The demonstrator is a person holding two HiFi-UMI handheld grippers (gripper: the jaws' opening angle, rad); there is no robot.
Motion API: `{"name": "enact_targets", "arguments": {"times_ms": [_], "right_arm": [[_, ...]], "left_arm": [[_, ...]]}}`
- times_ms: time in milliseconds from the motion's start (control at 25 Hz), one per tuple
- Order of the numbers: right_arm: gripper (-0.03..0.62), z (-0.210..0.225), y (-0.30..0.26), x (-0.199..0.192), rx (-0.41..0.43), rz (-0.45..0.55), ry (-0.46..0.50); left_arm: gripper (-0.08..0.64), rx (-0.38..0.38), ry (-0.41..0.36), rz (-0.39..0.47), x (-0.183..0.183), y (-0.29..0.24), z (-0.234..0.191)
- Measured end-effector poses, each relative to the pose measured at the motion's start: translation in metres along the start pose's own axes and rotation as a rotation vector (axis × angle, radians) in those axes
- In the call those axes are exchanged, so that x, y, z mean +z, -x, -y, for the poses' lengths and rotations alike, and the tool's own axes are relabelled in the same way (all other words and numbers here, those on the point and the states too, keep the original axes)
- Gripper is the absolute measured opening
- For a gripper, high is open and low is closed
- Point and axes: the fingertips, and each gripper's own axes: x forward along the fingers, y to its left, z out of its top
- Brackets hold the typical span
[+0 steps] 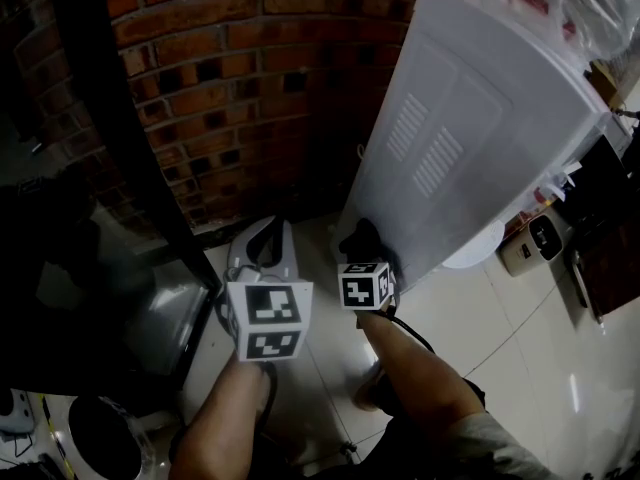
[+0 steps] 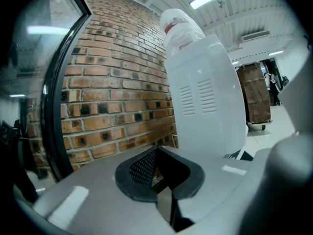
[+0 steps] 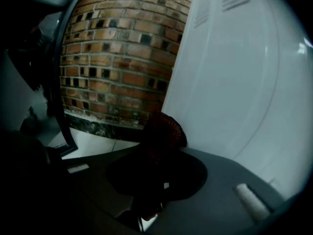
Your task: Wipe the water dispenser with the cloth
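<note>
The white water dispenser [image 1: 470, 138] stands at the right of the head view, beside a brick wall, with a clear bottle [image 2: 181, 26] on top. My right gripper [image 1: 365, 256] is shut on a dark cloth [image 1: 362, 238], which lies against the low part of the dispenser's side panel, below the vent slots. In the right gripper view the bunched cloth [image 3: 164, 131] sticks out between the jaws, next to the white panel [image 3: 244, 72]. My left gripper [image 1: 265, 238] hangs to the left, jaws together with nothing in them, pointing at the dispenser [image 2: 205, 97] from a distance.
The brick wall [image 1: 250, 78] runs behind and left of the dispenser. A black-framed glass panel [image 1: 120, 168] stands at the left. A beige device [image 1: 535, 243] lies on the tiled floor at the right, and a round black bin [image 1: 100, 438] at the lower left. A brown cart [image 2: 257, 94] stands farther off.
</note>
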Motion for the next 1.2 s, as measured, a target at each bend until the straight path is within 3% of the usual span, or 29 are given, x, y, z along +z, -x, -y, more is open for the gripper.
{"name": "enact_targets", "arguments": {"times_ms": [200, 360, 560, 720, 920, 1200], "right_arm": [[0.086, -0.001, 0.060, 0.094, 0.026, 0.271, -0.051], [0.086, 0.033, 0.131, 0.173, 0.005, 0.500, -0.126], [0.086, 0.084, 0.244, 0.256, -0.041, 0.814, -0.198], [0.087, 0.115, 0.324, 0.298, -0.063, 1.013, -0.243], [0.087, 0.152, 0.378, 0.307, -0.169, 1.136, -0.241], [0.087, 0.166, 0.374, 0.301, -0.224, 1.109, -0.215]], "left_arm": [[0.000, 0.022, 0.003, 0.046, 0.017, 0.005, -0.002], [0.000, 0.037, -0.021, 0.110, 0.043, 0.015, 0.004], [0.000, -0.006, -0.073, 0.212, 0.081, 0.032, 0.032], [0.000, -0.046, -0.087, 0.270, 0.102, 0.046, 0.054], [0.000, -0.077, -0.092, 0.277, 0.108, 0.058, 0.070], [0.000, -0.116, -0.091, 0.226, 0.087, 0.045, 0.085]]}}
